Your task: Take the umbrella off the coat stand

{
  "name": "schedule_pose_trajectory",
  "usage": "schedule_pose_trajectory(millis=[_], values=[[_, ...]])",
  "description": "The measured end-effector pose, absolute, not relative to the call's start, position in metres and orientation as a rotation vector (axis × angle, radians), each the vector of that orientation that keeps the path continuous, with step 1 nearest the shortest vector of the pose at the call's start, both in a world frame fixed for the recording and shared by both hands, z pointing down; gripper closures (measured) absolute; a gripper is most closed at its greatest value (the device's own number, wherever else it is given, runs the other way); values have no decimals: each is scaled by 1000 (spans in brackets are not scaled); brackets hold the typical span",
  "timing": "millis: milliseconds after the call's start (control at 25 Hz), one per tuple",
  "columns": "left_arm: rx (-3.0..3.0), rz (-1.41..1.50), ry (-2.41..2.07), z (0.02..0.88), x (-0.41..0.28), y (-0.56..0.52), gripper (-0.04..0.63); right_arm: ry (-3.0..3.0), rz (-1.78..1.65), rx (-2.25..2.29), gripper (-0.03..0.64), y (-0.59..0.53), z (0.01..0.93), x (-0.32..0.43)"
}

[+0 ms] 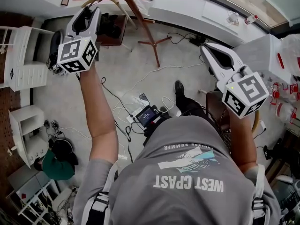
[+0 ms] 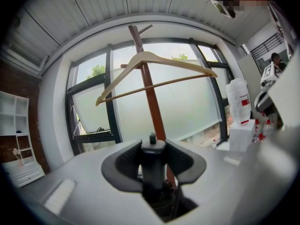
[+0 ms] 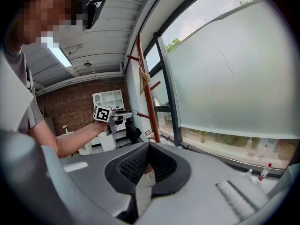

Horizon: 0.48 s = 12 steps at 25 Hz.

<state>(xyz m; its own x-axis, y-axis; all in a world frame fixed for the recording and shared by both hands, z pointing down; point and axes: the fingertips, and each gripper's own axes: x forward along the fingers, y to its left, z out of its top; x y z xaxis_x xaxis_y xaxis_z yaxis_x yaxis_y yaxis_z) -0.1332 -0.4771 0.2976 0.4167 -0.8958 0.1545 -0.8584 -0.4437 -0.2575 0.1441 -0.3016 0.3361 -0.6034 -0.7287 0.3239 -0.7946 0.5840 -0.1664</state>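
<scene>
Left gripper (image 1: 89, 13) is closed on the umbrella (image 2: 153, 167), the pads pressing a dark, narrow part of it from both sides. I am holding it out in front of me at about the height of the stand's upper pegs. The umbrella stands upright between the jaws with a small tip showing at the top, and in the right gripper view its dark bulk hangs down below my grip. So its long axis runs up and down, nearly parallel to the coat stand (image 2: 149, 93).

That reddish wooden pole rises just behind the umbrella, straight ahead of the gripper, with a pale wooden hanger (image 2: 151, 55) slung near its top. I cannot tell whether the umbrella is free of its peg. My guess is that the next move is to draw it back towards me, away from the pole.

My right gripper (image 3: 149, 149) is well off to the right of the stand and much farther from the umbrella. Its jaws are together at the tips with nothing between them.

Below me is a pale floor (image 1: 122, 64) strewn with cables (image 1: 140, 81), and white shelf units (image 1: 26, 55) stand at the left. A white desk (image 1: 187, 13) runs under the big frosted window (image 3: 225, 78), and a brick wall (image 3: 70, 102) closes the far end
</scene>
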Motion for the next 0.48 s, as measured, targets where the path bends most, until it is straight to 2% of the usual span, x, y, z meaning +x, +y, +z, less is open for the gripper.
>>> schedule_pose_trajectory(millis=[480], values=[[-2474,-396,1588,263,-160,-427,453,-2642,410,1252,615,-272,322,128]])
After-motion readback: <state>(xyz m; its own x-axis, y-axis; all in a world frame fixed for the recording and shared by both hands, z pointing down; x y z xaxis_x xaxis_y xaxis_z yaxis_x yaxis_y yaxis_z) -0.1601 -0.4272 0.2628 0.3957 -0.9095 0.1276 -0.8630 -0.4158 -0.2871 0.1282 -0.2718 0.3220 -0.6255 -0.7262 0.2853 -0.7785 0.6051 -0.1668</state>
